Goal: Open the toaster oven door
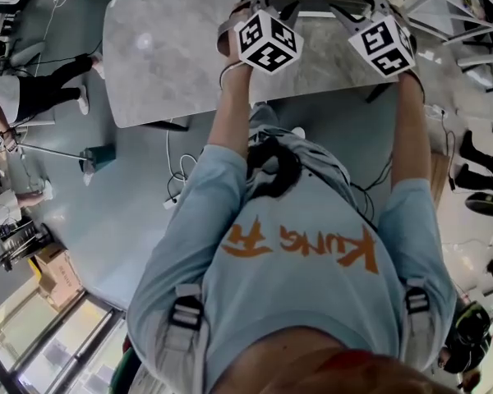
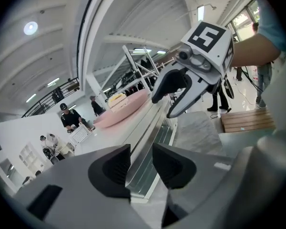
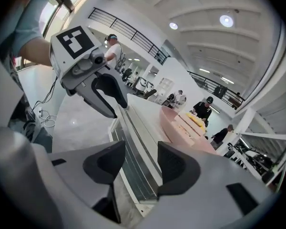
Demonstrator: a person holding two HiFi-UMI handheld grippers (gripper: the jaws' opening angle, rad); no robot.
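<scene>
Marble table (image 1: pixel 156 64), oven door handle (image 2: pixel 143 159) between parted jaws

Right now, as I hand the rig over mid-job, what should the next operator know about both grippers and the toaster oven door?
Left gripper: open, with the door handle between its jaws, not clamped.
Right gripper: open, straddling the same handle further along.
Things: the toaster oven stands on the marble table, with a pink tray on top. The glass door looks upright against the oven, though I can't confirm it is fully shut.
Done: both grippers are lined up on the handle.
Left: close on the handle and swing the door down.
</scene>
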